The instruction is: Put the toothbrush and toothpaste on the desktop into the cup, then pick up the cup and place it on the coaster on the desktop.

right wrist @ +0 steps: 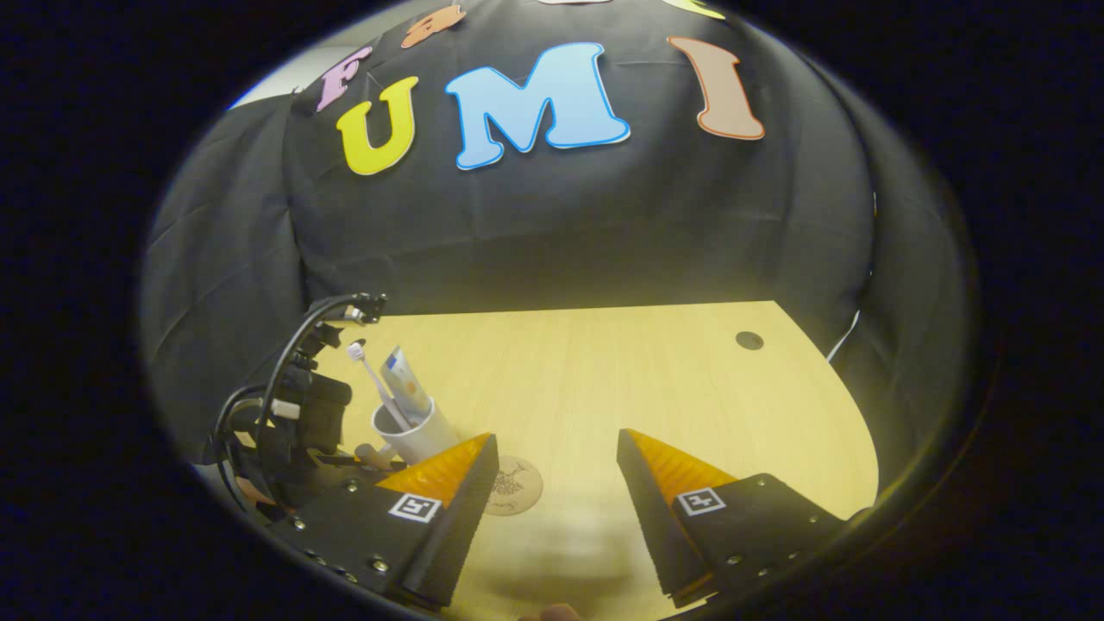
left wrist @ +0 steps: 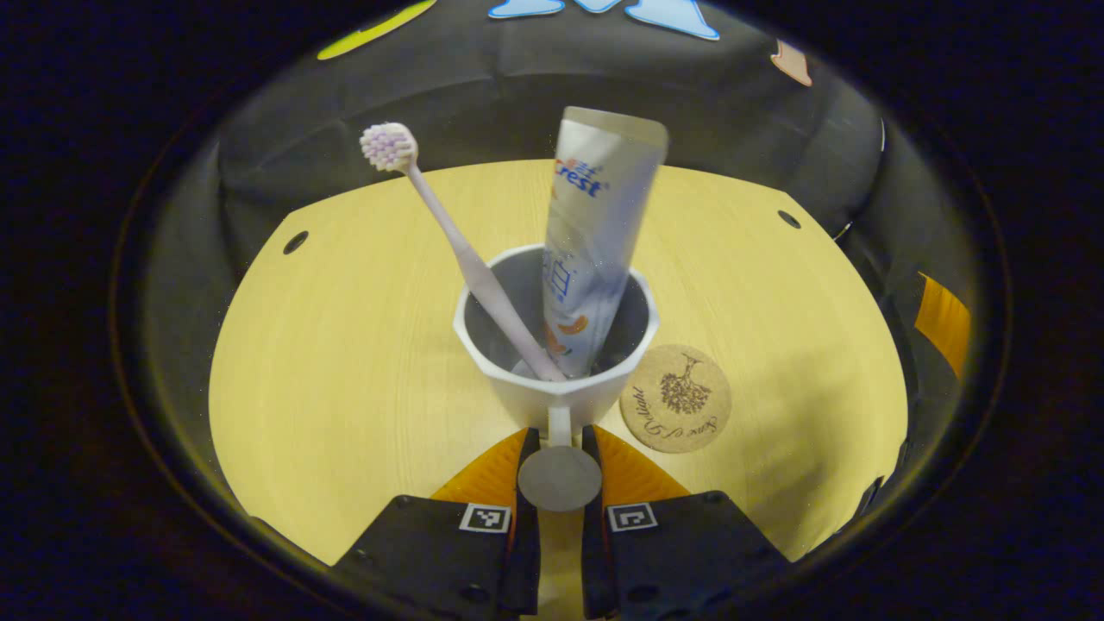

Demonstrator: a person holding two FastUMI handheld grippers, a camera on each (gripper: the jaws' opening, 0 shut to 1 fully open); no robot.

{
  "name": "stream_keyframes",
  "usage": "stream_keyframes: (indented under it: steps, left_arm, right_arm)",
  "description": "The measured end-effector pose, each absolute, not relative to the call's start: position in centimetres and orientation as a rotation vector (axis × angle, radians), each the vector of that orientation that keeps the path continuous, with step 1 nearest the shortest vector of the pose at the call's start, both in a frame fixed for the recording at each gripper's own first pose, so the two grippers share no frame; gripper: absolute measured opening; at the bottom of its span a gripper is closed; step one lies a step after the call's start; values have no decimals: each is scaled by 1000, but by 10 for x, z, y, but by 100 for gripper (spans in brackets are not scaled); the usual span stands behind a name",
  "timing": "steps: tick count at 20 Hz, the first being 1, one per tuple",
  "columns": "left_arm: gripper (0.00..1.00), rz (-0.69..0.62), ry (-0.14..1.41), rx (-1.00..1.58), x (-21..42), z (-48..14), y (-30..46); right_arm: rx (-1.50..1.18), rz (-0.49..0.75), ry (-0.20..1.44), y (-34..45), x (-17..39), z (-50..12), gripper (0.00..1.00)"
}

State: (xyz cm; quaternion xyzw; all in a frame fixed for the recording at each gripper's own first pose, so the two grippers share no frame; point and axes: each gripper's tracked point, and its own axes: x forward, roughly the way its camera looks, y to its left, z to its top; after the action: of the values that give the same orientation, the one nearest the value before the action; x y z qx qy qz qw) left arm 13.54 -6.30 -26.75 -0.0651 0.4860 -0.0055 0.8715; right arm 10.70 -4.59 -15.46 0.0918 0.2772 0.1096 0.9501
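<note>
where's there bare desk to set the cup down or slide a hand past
Crowded: the cup with toothbrush and toothpaste, held by its handle in the left gripper, right beside the coaster. Free: the desk left of the cup, and the wide stretch beyond the coaster towards the far hole.

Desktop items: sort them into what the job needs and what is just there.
Job:
toothbrush and toothpaste tube, both in the cup
cup, its handle in the left claw
cork coaster

Just there:
desktop holes
right claw, open
</note>
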Motion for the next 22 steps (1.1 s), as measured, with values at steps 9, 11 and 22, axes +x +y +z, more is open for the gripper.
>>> stream_keyframes:
  steps: [9,11,22]
  left_arm:
    - [22,-67,967,-162,134,-253,-99]
    - [22,-77,975,-177,134,-249,-105]
    - [23,-87,978,-139,142,-255,-117]
  right_arm:
    - [192,203,570,-66,99,-158,83]
    - [192,206,566,-68,97,-157,84]
    - [188,202,561,-85,91,-158,84]
